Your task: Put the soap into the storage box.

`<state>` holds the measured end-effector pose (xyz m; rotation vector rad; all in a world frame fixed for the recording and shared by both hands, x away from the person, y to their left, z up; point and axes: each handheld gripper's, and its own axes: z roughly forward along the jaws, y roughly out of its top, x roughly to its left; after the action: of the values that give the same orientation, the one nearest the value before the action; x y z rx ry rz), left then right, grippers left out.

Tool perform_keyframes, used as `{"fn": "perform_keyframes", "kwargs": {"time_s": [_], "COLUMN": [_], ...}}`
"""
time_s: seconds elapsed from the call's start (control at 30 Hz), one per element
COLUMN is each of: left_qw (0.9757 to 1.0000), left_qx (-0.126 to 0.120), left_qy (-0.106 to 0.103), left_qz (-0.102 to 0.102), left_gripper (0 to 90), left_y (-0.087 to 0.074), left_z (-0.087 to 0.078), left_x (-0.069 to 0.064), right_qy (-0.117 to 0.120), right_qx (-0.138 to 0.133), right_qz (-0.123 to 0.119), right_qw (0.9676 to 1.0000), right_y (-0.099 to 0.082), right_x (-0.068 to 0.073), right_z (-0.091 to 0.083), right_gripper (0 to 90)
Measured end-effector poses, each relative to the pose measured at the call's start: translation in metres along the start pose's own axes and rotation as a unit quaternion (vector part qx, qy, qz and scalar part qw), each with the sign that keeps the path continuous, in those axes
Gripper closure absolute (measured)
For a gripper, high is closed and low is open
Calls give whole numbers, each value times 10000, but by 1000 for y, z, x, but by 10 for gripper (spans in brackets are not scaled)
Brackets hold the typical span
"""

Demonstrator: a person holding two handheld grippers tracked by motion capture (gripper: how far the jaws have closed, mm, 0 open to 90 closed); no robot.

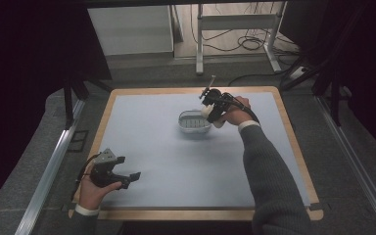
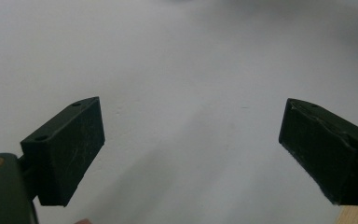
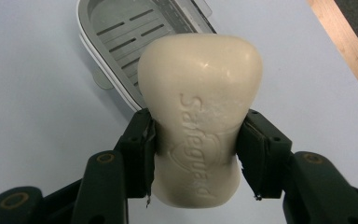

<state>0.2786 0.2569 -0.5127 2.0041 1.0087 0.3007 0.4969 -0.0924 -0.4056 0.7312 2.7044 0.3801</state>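
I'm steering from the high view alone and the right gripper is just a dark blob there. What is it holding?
Observer: A cream soap bar, clamped between the right gripper's jaws at its narrow waist.
Operator: Where is the dish from it?
Observer: The grey soap dish lies just beyond the bar; its slotted floor holds nothing.
Operator: And the left gripper?
Observer: The left gripper has its jaws wide apart over the bare mat, nothing between them.
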Motion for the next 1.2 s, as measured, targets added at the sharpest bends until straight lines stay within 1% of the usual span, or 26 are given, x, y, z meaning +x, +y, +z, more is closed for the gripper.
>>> {"fn": "perform_keyframes", "kwargs": {"time_s": [0.03, 0.1, 0.13, 0.2, 0.37, 0.4, 0.47, 0.53, 0.57, 0.7, 0.8, 0.83, 0.9, 1.03, 1.07, 1.17, 1.2], "left_qw": [10000, 10000, 10000, 10000, 10000, 10000, 10000, 10000, 10000, 10000, 10000, 10000, 10000, 10000, 10000, 10000, 10000], "left_qx": [0, -3, 19, 13, -2, 4, 3, 10, 10, 6, 6, 4, 21, 7, -4, -7, -8], "left_qy": [0, 6, -15, -25, -8, 2, 9, 10, 10, 4, 3, -4, -5, -8, -2, -12, -19], "left_qz": [0, -1, 6, -3, -12, -8, -7, -3, -3, -11, -11, -9, 7, -7, -13, -12, -15], "left_gripper": [73, 73, 73, 73, 73, 73, 73, 73, 73, 73, 73, 73, 73, 73, 73, 73, 73], "left_y": [0, 0, 0, 0, 0, 0, 0, 0, 0, 0, 0, 0, 0, 0, 0, 0, 0], "left_z": [0, 0, 1, 2, 1, 0, 0, 0, 0, 0, 0, 0, 0, 0, -1, -1, 0], "left_x": [0, 0, 0, -1, -1, 0, 0, 0, 0, 0, 0, -1, 0, 0, 0, 0, -1], "right_qy": [-29, 18, -11, 16, 33, 7, -14, -34, -6, -18, -3, -7, -48, -19, -32, -23, 10], "right_qx": [-37, -45, -43, -22, 9, 15, 50, 30, 31, 20, 28, 26, 88, 108, 115, 148, 231], "right_qz": [-42, -46, -65, -82, -57, -126, -172, -218, -203, -258, -289, -341, -379, -426, -516, -544, -653], "right_qw": [10000, 10000, 10000, 10000, 10000, 9999, 9998, 9998, 9998, 9997, 9996, 9994, 9992, 9990, 9986, 9984, 9976], "right_y": [1, 2, 3, 5, 10, 13, 16, 18, 20, 25, 29, 31, 34, 38, 41, 43, 45], "right_x": [0, 1, 1, 1, 1, 0, 1, 1, 1, 2, 4, 4, 6, 9, 12, 16, 18], "right_z": [0, 1, 1, 3, 6, 9, 11, 12, 13, 14, 15, 16, 18, 22, 26, 30, 34], "right_gripper": [499, 498, 498, 499, 498, 498, 498, 498, 498, 498, 499, 498, 498, 498, 498, 498, 498]}}
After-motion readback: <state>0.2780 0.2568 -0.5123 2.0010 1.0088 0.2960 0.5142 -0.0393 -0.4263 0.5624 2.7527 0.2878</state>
